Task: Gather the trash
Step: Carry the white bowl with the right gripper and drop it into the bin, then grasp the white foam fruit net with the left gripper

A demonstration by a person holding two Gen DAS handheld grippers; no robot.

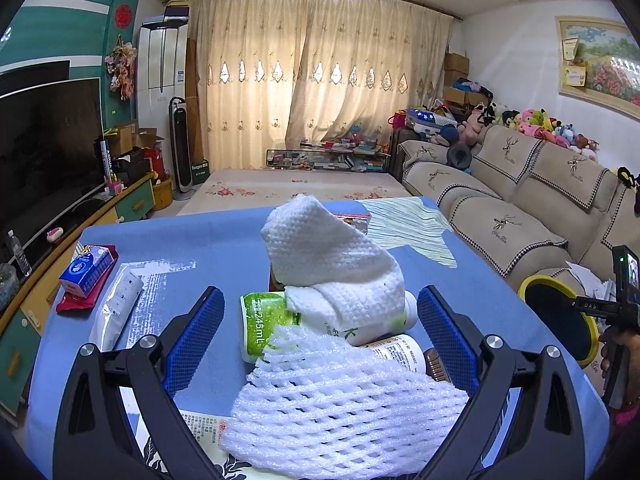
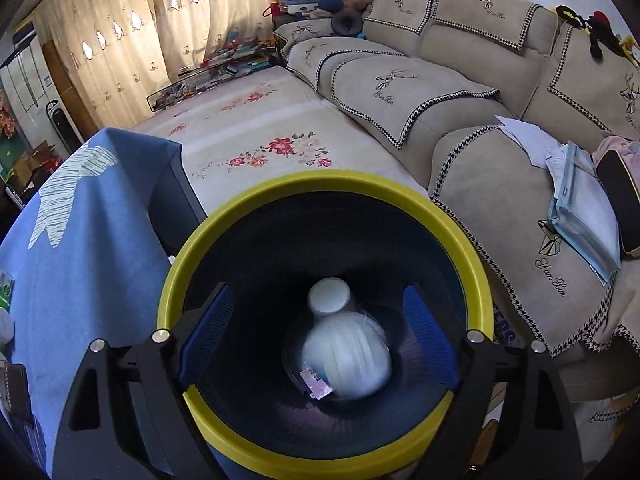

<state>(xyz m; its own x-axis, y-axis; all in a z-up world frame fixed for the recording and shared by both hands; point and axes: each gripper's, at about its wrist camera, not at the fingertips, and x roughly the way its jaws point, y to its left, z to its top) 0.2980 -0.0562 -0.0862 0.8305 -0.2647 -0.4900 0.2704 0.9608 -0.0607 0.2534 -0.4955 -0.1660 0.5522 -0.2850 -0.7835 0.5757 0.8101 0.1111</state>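
Note:
In the left wrist view my left gripper [image 1: 320,332] is open just above the blue table [image 1: 192,240]. Between its blue pads lies a pile of trash: a white foam fruit net [image 1: 340,404], a green 245 mL carton [image 1: 262,326], a small white bottle [image 1: 400,350] and a crumpled white paper towel [image 1: 332,256]. In the right wrist view my right gripper [image 2: 318,336] is open over the yellow-rimmed dark bin [image 2: 478,264]. A blurred white bag [image 2: 348,356] and a white cup [image 2: 330,300] are inside the bin. The bin also shows in the left wrist view [image 1: 560,320].
A tissue pack [image 1: 86,268] on a red packet, a wrapped remote [image 1: 116,308] and printed paper [image 1: 200,432] lie on the table's left and front. A beige sofa [image 2: 440,92] stands right of the bin. A TV cabinet [image 1: 36,280] runs along the left.

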